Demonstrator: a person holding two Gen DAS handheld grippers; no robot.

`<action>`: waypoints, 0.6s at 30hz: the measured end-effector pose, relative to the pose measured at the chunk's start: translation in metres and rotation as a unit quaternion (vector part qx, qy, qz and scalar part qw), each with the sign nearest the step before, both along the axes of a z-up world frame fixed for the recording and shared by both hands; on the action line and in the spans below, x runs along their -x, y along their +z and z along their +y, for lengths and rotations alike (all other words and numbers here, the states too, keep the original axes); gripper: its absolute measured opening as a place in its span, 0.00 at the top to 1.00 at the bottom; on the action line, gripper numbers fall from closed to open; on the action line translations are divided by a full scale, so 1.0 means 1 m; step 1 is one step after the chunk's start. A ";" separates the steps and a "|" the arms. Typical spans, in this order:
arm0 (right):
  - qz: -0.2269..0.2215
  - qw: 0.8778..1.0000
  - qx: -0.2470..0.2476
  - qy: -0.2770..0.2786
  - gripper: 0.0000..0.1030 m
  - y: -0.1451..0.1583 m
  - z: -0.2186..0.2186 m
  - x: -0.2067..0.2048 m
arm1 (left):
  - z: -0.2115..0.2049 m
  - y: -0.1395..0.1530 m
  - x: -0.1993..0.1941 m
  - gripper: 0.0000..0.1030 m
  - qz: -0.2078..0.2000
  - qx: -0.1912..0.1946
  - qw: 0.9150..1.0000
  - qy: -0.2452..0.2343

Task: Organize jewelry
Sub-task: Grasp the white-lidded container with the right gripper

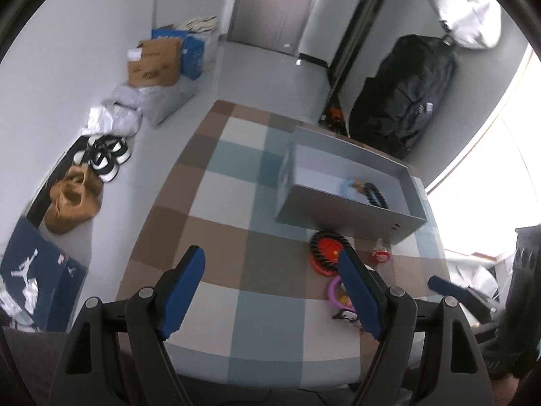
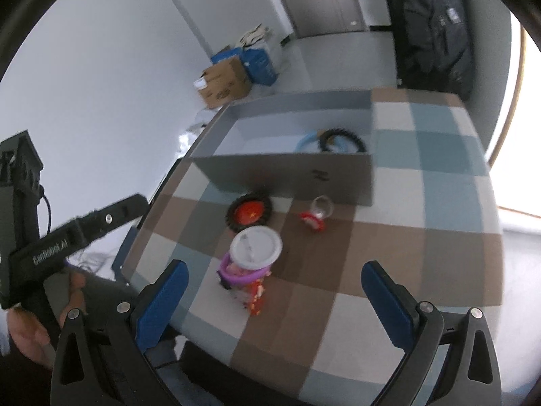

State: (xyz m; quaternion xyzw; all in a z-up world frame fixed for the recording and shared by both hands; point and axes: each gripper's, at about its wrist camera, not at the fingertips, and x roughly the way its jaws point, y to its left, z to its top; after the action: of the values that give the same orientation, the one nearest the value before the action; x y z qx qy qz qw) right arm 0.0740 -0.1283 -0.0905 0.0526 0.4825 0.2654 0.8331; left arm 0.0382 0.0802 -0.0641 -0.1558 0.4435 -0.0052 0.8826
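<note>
- One table under a checked cloth of brown, blue and cream squares carries everything.
- One grey open box stands at the far side, its long axis running left to right in the right wrist view; its near wall is upright.
- Two rings lie inside the box at its right end: one black beaded bracelet overlapping one pale blue bangle.
- Outside, just before the near wall, lie one black-and-red bracelet flat on the cloth, and one small red piece with a clear ring to its right, apart from it.
- Nearer sits one white round lid over a purple bangle and a small red trinket, all touching.
- Two grippers: the left gripper and right gripper both stand spread wide, nothing pinched, hovering over the near cloth.
</note>
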 end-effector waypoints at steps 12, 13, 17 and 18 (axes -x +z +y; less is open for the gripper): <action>0.014 0.999 0.035 0.022 0.12 -0.021 0.034 -0.015 | 0.007 -0.006 -0.003 0.25 0.014 0.014 1.000 0.000; 0.014 0.999 0.035 0.022 0.14 -0.022 0.035 -0.017 | 0.008 -0.007 -0.004 0.25 0.016 0.017 1.000 0.000; 0.018 0.999 0.036 0.018 0.28 -0.024 0.039 -0.022 | 0.010 -0.009 -0.005 0.25 0.020 0.024 1.000 -0.003; 0.018 0.999 0.040 0.017 0.32 -0.025 0.040 -0.023 | 0.010 -0.009 -0.005 0.25 0.021 0.024 0.999 -0.004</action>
State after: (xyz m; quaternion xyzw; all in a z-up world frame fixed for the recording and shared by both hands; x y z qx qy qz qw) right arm 0.0969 -0.0885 -0.1153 0.0161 0.5085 0.2595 0.8209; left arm 0.0427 0.0904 -0.0729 -0.1759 0.4619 -0.0160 0.8692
